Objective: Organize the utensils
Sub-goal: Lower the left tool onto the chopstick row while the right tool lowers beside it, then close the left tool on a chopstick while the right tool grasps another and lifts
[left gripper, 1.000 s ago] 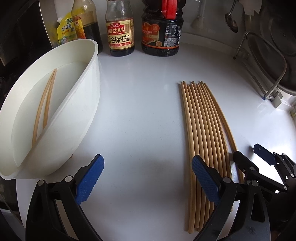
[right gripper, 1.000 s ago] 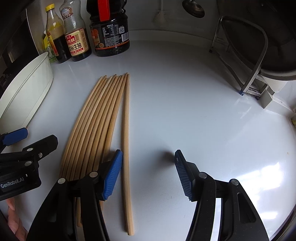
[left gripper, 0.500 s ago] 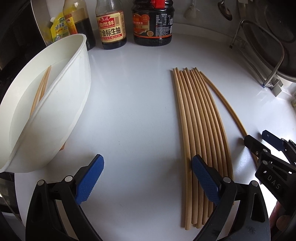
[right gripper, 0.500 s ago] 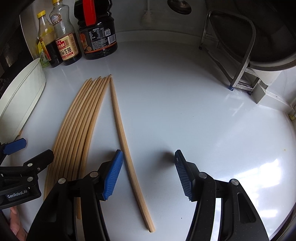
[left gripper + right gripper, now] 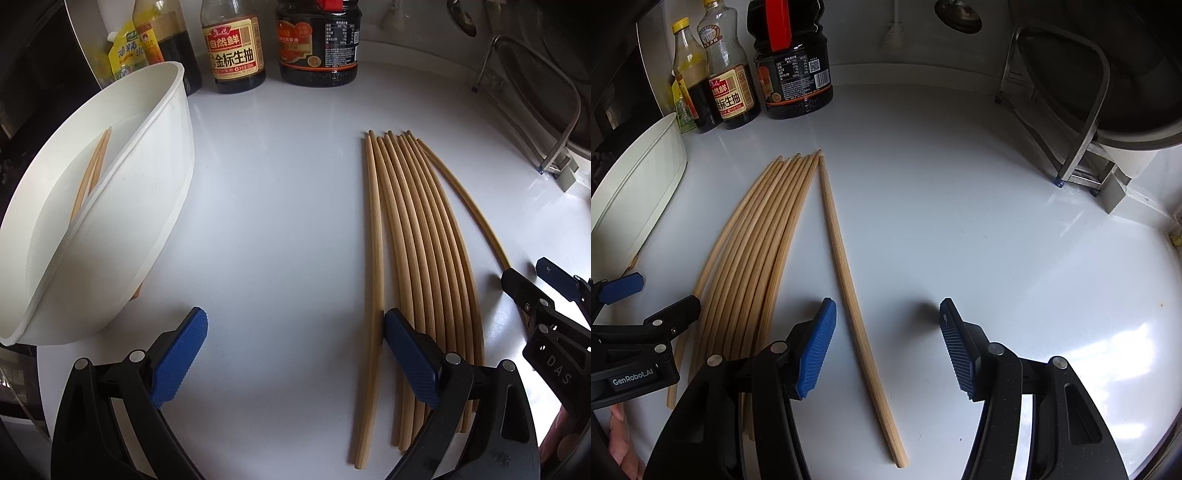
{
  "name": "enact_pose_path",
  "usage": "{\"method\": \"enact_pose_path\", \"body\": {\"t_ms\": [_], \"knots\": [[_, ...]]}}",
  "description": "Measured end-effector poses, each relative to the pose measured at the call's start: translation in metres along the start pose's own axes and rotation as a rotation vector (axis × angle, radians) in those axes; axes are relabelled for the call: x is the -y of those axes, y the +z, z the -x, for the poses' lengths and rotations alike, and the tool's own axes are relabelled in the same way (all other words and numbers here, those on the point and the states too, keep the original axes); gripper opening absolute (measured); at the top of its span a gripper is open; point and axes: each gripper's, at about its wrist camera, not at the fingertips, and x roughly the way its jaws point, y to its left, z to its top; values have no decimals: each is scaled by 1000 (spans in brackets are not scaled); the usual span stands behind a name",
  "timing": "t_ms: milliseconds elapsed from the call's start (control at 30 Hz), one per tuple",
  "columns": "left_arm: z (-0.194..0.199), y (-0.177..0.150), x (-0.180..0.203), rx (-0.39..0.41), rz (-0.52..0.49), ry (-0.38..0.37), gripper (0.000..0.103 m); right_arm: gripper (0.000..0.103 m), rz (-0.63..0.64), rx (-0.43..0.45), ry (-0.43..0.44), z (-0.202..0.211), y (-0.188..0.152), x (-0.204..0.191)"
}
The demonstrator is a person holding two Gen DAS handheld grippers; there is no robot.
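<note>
Here, both my tongs hang over the white counter (image 5: 960, 221), pointing steeply down at it. My right tongs (image 5: 886, 345) stand about half open with nothing gripped; the lone chopstick (image 5: 849, 295) lies on the counter between the blue pads (image 5: 817, 349), nearer the left pad and touching neither that I can see. My left tongs (image 5: 293, 360) are spread wide and hold nothing; their right pad sits over the bundle of chopsticks (image 5: 424, 240), just at its leftmost stick.

Taking the bundle as my landmark: the lone chopstick lies just to its right, their far tips nearly meeting, the near ends fanned apart. Left of the bundle is a broad stretch of bare counter, then the white bowl (image 5: 155, 206), tipped on its side with a pair of chopsticks (image 5: 92, 173) inside. Beyond the bundle's far tips, past a clear band, soy sauce bottles (image 5: 234, 48) and a dark jar (image 5: 317, 44) line the back wall. Far right of the bundle, past more open counter, a metal rack (image 5: 1082, 147) carries a dark pot (image 5: 1145, 92) near the counter's edge.
</note>
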Motion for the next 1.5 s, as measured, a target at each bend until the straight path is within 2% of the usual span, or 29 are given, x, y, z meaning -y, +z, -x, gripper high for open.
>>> {"method": "enact_pose_path", "body": {"t_ms": [133,300,467,533,600,633,667,733,1000,1233,1367,1500], "knots": [[-2,4,2,7,4,-4,94,56,28,19,2,-1,0,-4],[2,3,10,30,-37,19,91,54,74,39,13,-2,1,-12],[6,1,11,37,-38,-22,75,39,97,45,46,-2,0,-18],[8,1,14,42,-45,-21,61,35,104,42,57,-2,1,-20],[10,1,17,47,-60,-35,48,25,118,40,69,-1,1,-23],[10,1,19,49,-67,-41,37,21,125,40,72,-1,2,-24],[11,2,21,49,-74,-48,25,11,132,39,74,-1,1,-25],[11,1,24,46,-79,-55,10,7,143,37,76,-1,1,-28],[15,3,15,31,-61,-113,7,6,72,17,143,5,2,-22],[49,20,4,75,-47,-171,7,6,35,60,148,37,21,-20],[79,38,-17,130,-26,-196,7,6,41,101,168,64,43,-34],[98,53,-55,164,9,-186,7,6,72,125,205,77,66,-68]]}}
